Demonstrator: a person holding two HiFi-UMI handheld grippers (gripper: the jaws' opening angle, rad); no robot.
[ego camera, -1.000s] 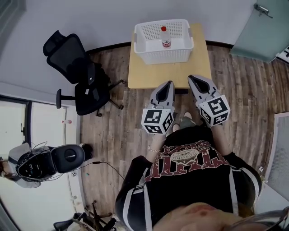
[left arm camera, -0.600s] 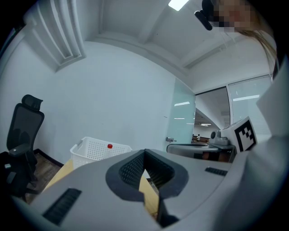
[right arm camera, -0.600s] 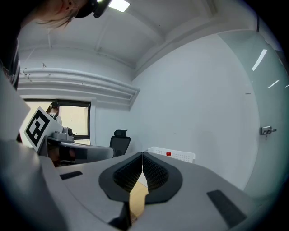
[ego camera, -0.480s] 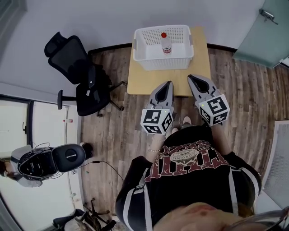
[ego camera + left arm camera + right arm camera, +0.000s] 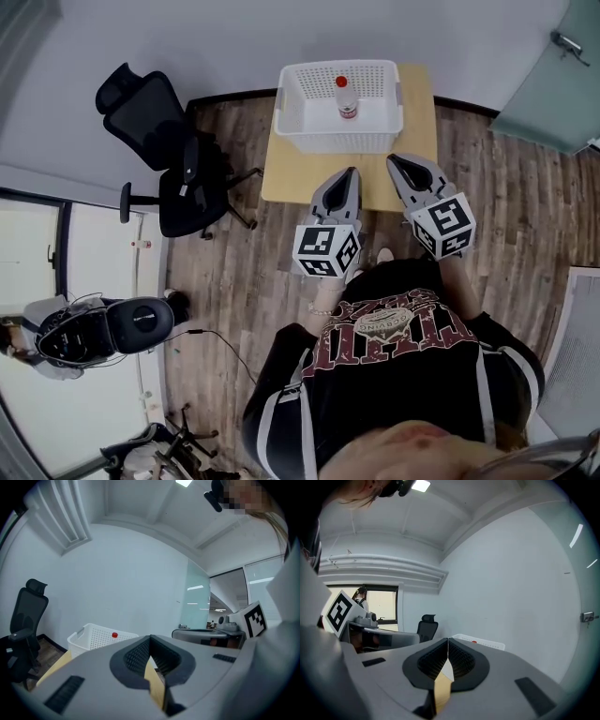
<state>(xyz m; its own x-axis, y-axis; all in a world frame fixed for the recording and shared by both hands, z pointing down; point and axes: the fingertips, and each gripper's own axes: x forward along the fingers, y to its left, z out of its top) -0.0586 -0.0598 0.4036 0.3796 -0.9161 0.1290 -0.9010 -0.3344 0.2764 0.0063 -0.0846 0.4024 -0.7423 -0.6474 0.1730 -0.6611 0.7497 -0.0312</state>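
A white perforated basket (image 5: pixel 305 127) stands at the far end of a small wooden table (image 5: pixel 291 173). Inside it stands a clear bottle with a red cap (image 5: pixel 346 98). The basket (image 5: pixel 96 637) and its red cap (image 5: pixel 115 635) show beyond the left jaws; only the basket's rim (image 5: pixel 485 643) shows past the right ones. My left gripper (image 5: pixel 351 174) and right gripper (image 5: pixel 395 162) hover side by side over the table's near edge, tips toward the basket. Both are shut with their jaws meeting at the tips and nothing between them (image 5: pixel 150 638) (image 5: pixel 447 640).
A black office chair (image 5: pixel 164 150) stands on the wood floor left of the table. A black helmet-like device with cables (image 5: pixel 103 333) lies at the lower left. A frosted glass door (image 5: pixel 553 75) is at the upper right. A grey wall runs behind the table.
The whole view has drifted a little toward the table; basket and table sit slightly lower in the head view. Both grippers stay shut and side by side.
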